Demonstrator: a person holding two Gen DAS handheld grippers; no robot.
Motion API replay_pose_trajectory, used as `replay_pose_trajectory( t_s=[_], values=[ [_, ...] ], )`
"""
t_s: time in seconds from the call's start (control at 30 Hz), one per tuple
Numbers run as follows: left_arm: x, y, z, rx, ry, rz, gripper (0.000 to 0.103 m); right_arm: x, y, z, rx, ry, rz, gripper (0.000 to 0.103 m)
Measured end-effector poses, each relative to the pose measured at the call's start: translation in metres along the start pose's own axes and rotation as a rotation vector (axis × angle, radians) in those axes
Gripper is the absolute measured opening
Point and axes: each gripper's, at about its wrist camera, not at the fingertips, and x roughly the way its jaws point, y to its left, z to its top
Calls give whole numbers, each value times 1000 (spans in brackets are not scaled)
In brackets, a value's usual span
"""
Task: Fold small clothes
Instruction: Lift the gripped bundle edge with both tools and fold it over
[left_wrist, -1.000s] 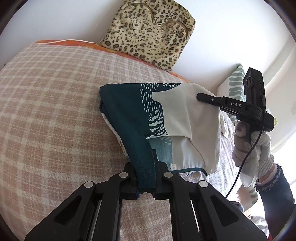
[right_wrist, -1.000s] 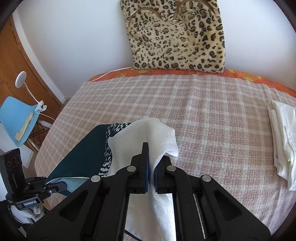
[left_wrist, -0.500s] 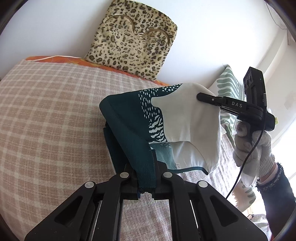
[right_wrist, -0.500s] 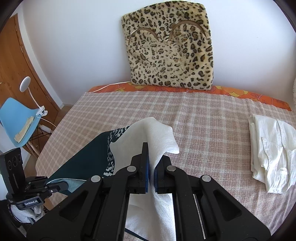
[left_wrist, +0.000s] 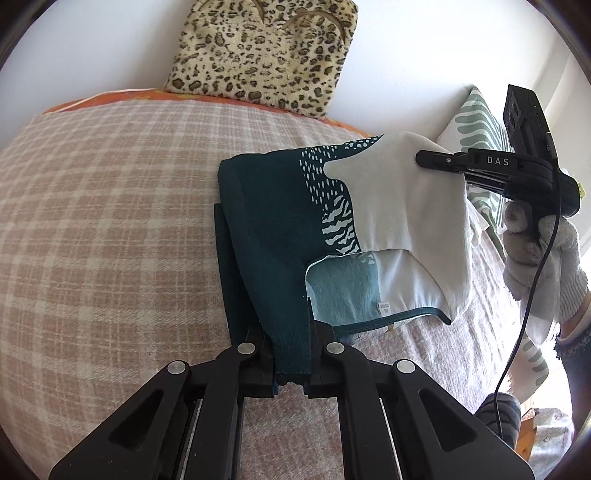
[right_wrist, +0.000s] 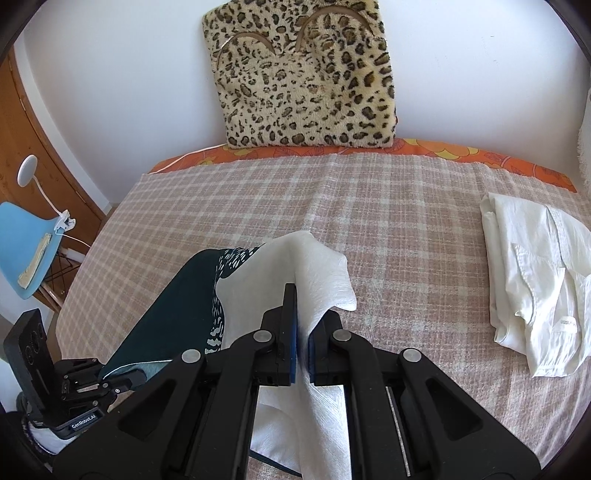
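A small teal and white garment (left_wrist: 280, 229) with a speckled and striped print hangs stretched between both grippers above the checked bed cover (left_wrist: 110, 221). My left gripper (left_wrist: 290, 332) pinches the teal edge; its jaws are opening slightly, with the cloth still between the pads. My right gripper (right_wrist: 301, 306) is shut on the white corner (right_wrist: 306, 258), which droops over its fingers. The left wrist view shows the right gripper (left_wrist: 424, 160) at the upper right, held by a gloved hand (left_wrist: 543, 258). In the right wrist view the left gripper (right_wrist: 122, 380) sits at the lower left.
A leopard-print cushion (right_wrist: 306, 74) leans on the white wall at the bed's head. A folded white shirt (right_wrist: 535, 288) lies on the cover at the right. A leaf-patterned pillow (left_wrist: 476, 125) stands at the far right. A blue chair (right_wrist: 22, 254) is beside the bed.
Both grippers have carried the garment toward the cushion end of the bed and a little lower. The white shirt has come further into the right wrist view.
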Motion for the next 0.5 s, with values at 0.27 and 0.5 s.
replay_pose_trajectory(
  t_s=[0.27, 0.5],
  values=[
    [-27, 34, -23, -146, 1, -43, 38, 5, 4, 1, -23, 5, 10, 5],
    [-21, 58, -27, -379, 25, -196, 41, 7, 3, 0, -13, 1, 23, 5]
  ],
)
